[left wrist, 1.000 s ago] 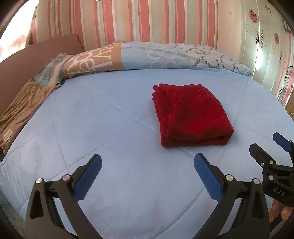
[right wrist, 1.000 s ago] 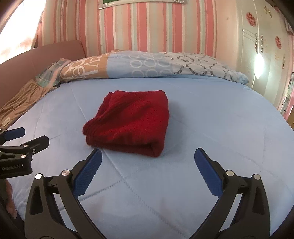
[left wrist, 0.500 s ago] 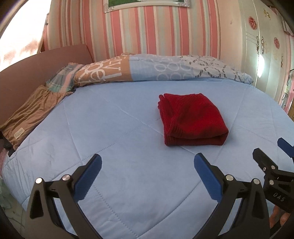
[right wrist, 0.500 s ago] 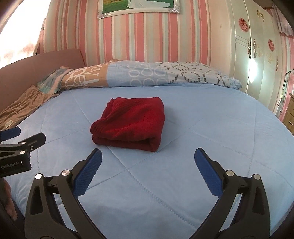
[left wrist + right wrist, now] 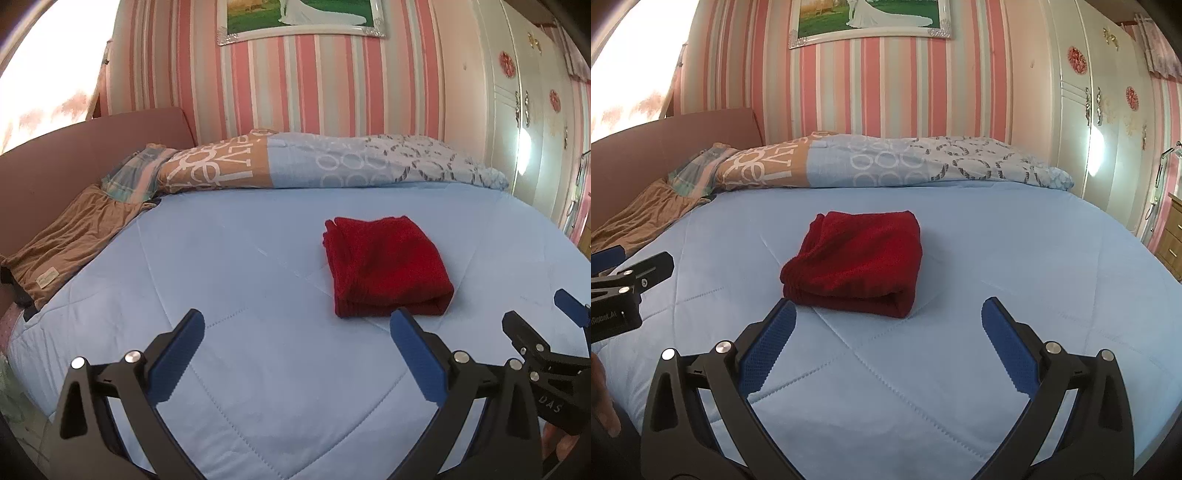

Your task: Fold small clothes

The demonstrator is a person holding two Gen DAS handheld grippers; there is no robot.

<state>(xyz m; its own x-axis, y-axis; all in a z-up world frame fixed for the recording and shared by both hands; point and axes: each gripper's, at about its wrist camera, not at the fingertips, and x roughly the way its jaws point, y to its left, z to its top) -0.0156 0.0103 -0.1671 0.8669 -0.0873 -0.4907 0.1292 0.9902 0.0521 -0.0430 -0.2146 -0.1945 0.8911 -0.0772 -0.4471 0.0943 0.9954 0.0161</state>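
Note:
A red knitted garment (image 5: 384, 266) lies folded into a compact rectangle on the light blue bedspread (image 5: 258, 280); it also shows in the right wrist view (image 5: 857, 262). My left gripper (image 5: 295, 325) is open and empty, held above the bed, near and to the left of the garment. My right gripper (image 5: 888, 314) is open and empty, just in front of the garment. Each gripper shows at the edge of the other's view: the right one (image 5: 546, 325) and the left one (image 5: 631, 266).
A patterned duvet (image 5: 314, 166) lies rolled along the far side of the bed (image 5: 997, 243). A brown garment (image 5: 70, 243) lies at the left by the brown headboard (image 5: 74, 158). A white wardrobe (image 5: 1108, 122) and wooden drawers (image 5: 1171, 236) stand at the right.
Both grippers have pulled back and risen away from the folded red garment, which now looks smaller and farther. More of the striped wall and a framed picture has come into view.

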